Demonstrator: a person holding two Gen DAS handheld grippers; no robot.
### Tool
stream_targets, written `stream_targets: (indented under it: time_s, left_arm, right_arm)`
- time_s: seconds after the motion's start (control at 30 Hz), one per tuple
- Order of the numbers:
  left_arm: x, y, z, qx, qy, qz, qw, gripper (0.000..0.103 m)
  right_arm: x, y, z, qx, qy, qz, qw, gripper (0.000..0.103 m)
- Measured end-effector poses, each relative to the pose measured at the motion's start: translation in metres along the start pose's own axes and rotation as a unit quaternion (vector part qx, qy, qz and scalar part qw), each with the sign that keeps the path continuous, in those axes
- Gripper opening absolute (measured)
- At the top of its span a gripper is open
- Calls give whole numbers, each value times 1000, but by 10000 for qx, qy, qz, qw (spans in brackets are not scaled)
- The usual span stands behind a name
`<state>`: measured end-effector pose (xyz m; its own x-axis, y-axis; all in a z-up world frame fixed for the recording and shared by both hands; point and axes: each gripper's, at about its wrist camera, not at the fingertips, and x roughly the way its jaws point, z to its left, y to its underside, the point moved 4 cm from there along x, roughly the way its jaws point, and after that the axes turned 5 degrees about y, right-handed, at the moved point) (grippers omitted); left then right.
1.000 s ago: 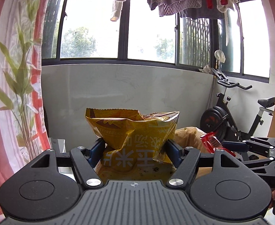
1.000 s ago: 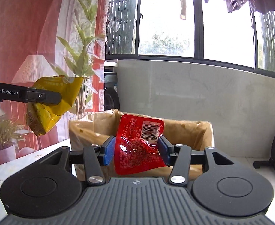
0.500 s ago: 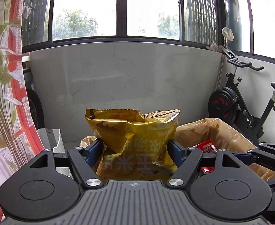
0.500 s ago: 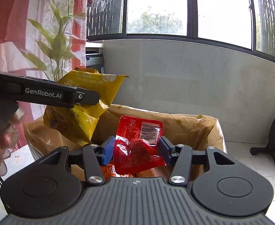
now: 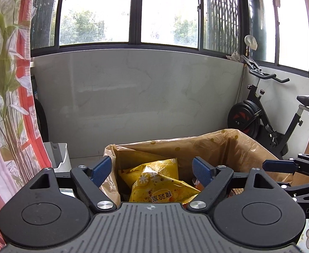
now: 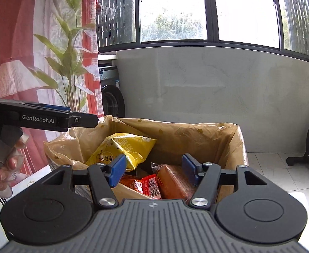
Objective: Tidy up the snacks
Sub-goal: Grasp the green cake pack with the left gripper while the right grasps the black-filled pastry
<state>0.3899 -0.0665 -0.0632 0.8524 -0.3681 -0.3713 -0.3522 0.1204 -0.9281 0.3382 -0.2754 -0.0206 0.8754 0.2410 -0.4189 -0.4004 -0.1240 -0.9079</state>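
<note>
Both hand-held grippers hang over the open box [image 6: 236,139], which is lined with a brown bag [image 5: 217,145]. The left hand-held gripper [image 5: 152,169] has its fingers spread wide and holds nothing; the yellow bag [image 5: 160,185] lies inside the box right below it. The right hand-held gripper [image 6: 152,169] is also spread and empty, and the red packet [image 6: 149,184] lies in the box under it, beside an orange-brown pack [image 6: 173,181].

I judge that these two snacks are already put away. Whether more snacks wait outside the box I cannot tell, because neither view shows the worktop well.

For moving, the way up and back looks free. The two grippers are near each other: the left one crosses the left side of the right wrist view, and the right one's finger shows at the right edge of the left wrist view. The liner's rim stands just beside the left blue pad [image 5: 101,169], so a sideways pull could catch it.
</note>
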Motion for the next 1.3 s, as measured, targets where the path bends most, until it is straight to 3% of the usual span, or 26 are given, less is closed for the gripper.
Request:
stream_targets:
  time_s: [0.2,0.37,0.67,0.97,1.3]
  left_arm:
    - [-53,24,2,90,79,-168,9998,84]
    - [-78,57,9,54,-65,-158,9998,83]
    - [-69,120,22,-513,-281,256,9980,78]
    - [-54,164,22,-608,-541,569,9951,78]
    - [-48,197,13,-687,-473,872,9927,78]
  right_arm:
    - [-42,13,3,81,-56,-389,9992,62]
    - [-67,39,10,47,74,-563,9984,62]
    - [-77,94,10,260,337,-494,9979,62]
    - [-42,148,7,293,482,136,9983,62]
    - [4,185,10,249,718,922,9928,62]
